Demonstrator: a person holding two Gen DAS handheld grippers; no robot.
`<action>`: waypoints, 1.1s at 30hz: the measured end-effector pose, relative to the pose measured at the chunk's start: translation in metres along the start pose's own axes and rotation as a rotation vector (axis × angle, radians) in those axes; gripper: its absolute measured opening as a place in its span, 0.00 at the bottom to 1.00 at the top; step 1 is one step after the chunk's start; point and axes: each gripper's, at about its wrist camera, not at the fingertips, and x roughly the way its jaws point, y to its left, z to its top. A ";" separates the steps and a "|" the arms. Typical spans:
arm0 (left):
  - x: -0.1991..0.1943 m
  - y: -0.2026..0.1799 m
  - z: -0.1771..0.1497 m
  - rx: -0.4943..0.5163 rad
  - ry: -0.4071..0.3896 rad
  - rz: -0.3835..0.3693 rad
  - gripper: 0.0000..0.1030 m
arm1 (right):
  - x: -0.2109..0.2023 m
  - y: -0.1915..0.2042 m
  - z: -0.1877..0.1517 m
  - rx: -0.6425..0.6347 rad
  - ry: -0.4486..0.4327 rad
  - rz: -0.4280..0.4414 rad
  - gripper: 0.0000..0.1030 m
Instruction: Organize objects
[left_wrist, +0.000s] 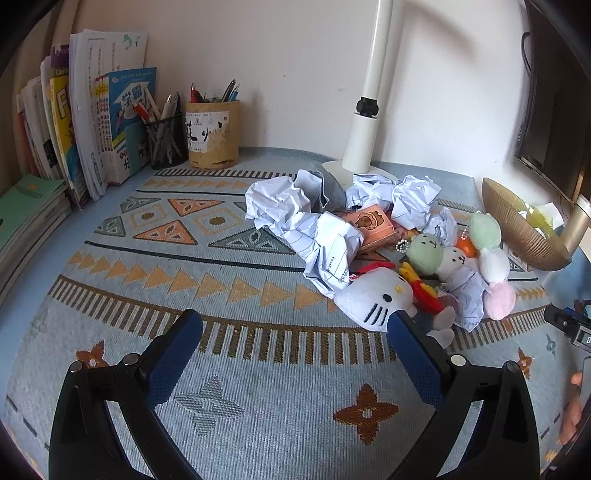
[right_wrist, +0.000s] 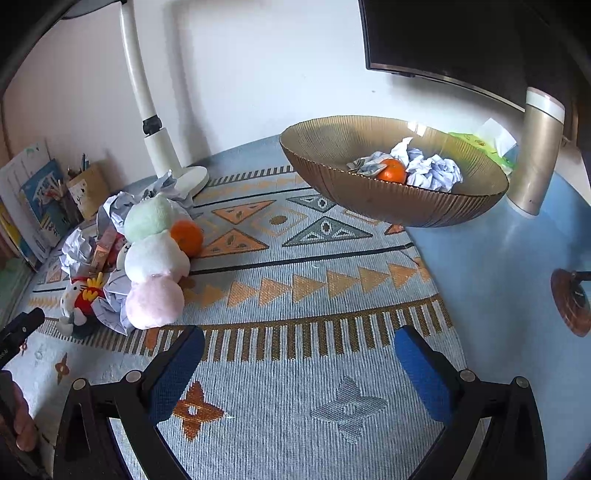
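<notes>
A heap of clutter lies on the patterned mat (left_wrist: 229, 229): crumpled paper balls (left_wrist: 280, 203), a pink box (left_wrist: 373, 225), a white cat plush (left_wrist: 373, 299), a three-ball pastel plush (right_wrist: 153, 258) and an orange (right_wrist: 187, 236). My left gripper (left_wrist: 295, 332) is open just in front of the cat plush, whose head touches the right fingertip. A ribbed brown bowl (right_wrist: 369, 206) at the right holds an orange (right_wrist: 392, 170) and paper balls (right_wrist: 436, 171). My right gripper (right_wrist: 299, 350) stands open over bare mat, empty.
Books (left_wrist: 92, 110) and two pen holders (left_wrist: 212, 134) line the back left wall. A white lamp post (left_wrist: 364, 140) stands behind the heap. A dark monitor (right_wrist: 461, 40) on a gold stand (right_wrist: 535, 155) sits behind the bowl. A hand (right_wrist: 22, 424) shows at the edge.
</notes>
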 end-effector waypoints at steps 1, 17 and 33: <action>0.000 0.000 0.000 -0.001 -0.002 -0.002 0.97 | 0.000 0.000 0.000 -0.002 0.000 0.000 1.00; 0.002 0.004 0.004 0.031 0.092 -0.201 0.97 | -0.009 0.011 -0.003 -0.066 -0.004 0.122 1.00; 0.091 0.065 0.105 -0.190 0.232 -0.286 0.97 | 0.003 0.124 0.063 -0.122 0.136 0.534 1.00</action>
